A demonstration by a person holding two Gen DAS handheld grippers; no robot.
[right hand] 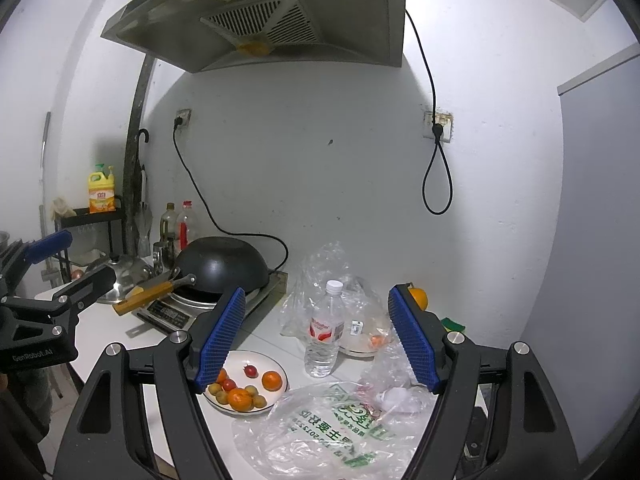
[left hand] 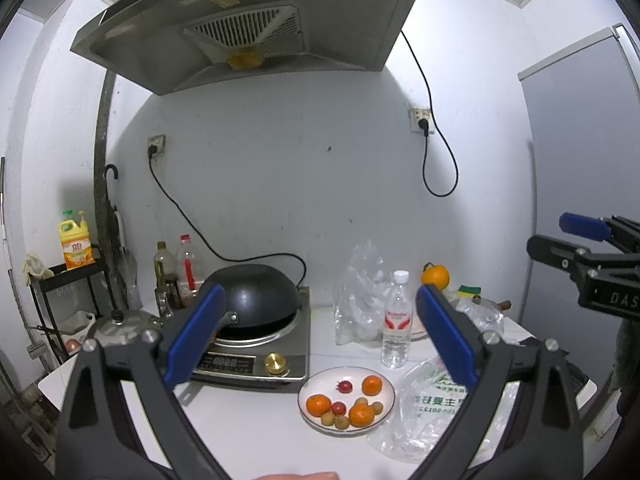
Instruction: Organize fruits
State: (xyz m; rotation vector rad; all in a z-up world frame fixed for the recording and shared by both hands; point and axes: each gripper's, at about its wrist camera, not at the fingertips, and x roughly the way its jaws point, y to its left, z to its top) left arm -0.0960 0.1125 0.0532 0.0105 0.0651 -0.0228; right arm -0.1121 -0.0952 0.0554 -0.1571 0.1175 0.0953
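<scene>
Both views, read left to right. The left tool hung released and empty above the white desk, its blue pads wide apart; the right tool stood likewise spread, holding nothing. Between them, near the desk's front edge, the round white ceramic plate carried three orange mandarins, two small red fruits and several small yellow-green ones, loosely grouped toward its near side. A printed clear plastic bag lay crumpled just right of the plate, mouth direction unclear; one larger orange sat well behind. The fruits being near-round, no long axis or heading could be assigned. Whether sorting was beginning or finished could not be judged; any grasp would probably want gentle closure across a fruit's widest girth.
</scene>
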